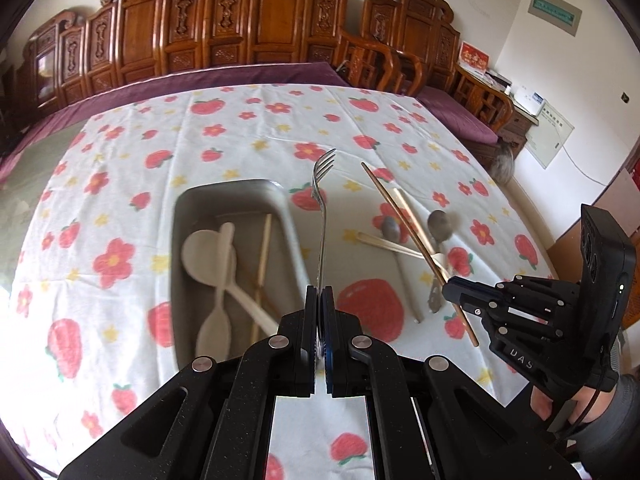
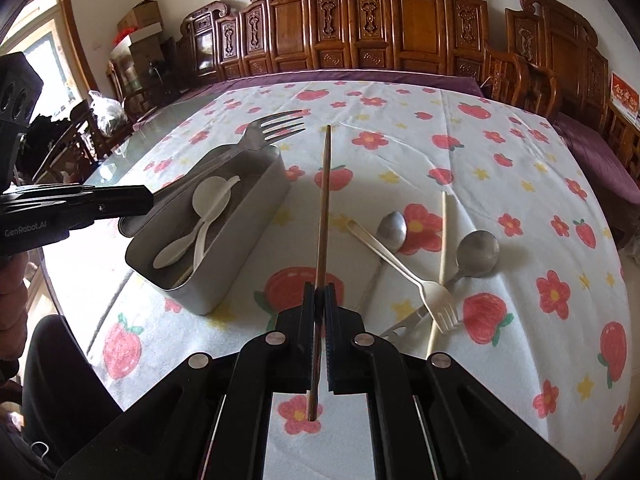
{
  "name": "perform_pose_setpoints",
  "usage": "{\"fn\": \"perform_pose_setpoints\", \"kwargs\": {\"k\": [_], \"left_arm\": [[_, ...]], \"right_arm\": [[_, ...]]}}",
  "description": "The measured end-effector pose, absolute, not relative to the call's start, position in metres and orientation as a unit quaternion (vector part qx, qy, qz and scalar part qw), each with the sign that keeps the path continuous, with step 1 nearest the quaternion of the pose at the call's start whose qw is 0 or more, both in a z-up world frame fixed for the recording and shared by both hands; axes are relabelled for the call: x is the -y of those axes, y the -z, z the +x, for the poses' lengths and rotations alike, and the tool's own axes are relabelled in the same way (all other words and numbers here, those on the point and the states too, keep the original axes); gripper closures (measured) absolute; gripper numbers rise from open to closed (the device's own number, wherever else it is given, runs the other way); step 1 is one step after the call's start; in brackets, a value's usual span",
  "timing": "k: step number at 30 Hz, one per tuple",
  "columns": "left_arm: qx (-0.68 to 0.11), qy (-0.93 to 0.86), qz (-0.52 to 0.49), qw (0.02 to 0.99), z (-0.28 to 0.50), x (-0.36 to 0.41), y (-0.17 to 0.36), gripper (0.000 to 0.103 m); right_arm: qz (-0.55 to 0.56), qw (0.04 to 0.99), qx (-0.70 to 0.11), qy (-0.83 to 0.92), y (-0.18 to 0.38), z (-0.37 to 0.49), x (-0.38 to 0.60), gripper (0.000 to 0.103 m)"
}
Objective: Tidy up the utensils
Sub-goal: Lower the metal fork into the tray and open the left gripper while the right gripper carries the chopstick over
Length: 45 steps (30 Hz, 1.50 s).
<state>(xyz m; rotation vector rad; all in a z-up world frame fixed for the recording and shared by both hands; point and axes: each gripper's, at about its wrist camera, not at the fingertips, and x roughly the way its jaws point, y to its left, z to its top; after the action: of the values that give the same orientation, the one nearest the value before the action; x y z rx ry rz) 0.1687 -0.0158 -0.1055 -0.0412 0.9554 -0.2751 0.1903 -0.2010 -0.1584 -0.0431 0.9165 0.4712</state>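
The left gripper is clamping its jaws on a metal fork, carrying it beside the tin tray (presumably for dropping in), while the right gripper is pinching a brown chopstick upright ahead of its jaws.
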Motion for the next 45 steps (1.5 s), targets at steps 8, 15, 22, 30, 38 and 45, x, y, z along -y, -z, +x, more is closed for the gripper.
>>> {"fn": "perform_pose_setpoints", "kwargs": {"k": [8,15,22,30,38,45], "left_arm": [[-0.464,0.096,-0.027,0.880,0.166,-0.024,0.117,0.101],[-0.485,0.070,-0.026,0.871,0.175,-0.041,0.145,0.101],[-0.487,0.073,-0.024,0.870,0.181,-0.037,0.153,0.101],[-0.499,0.078,-0.026,0.863,0.191,-0.033,0.164,0.101],[-0.498,0.080,-0.027,0.863,0.189,-0.037,0.161,0.100],[-0.480,0.072,-0.034,0.874,0.178,-0.055,0.140,0.092]], "right_arm": [[-0.035,0.864,-0.437,-0.247,0.154,0.191,0.166,0.097],[-0.048,0.859,-0.441,-0.256,0.155,0.191,0.151,0.097],[-0.052,0.856,-0.445,-0.258,0.158,0.194,0.146,0.097],[-0.054,0.854,-0.445,-0.264,0.156,0.198,0.138,0.097],[-0.050,0.847,-0.451,-0.276,0.157,0.202,0.125,0.097],[-0.040,0.839,-0.459,-0.290,0.159,0.208,0.106,0.097]]}}
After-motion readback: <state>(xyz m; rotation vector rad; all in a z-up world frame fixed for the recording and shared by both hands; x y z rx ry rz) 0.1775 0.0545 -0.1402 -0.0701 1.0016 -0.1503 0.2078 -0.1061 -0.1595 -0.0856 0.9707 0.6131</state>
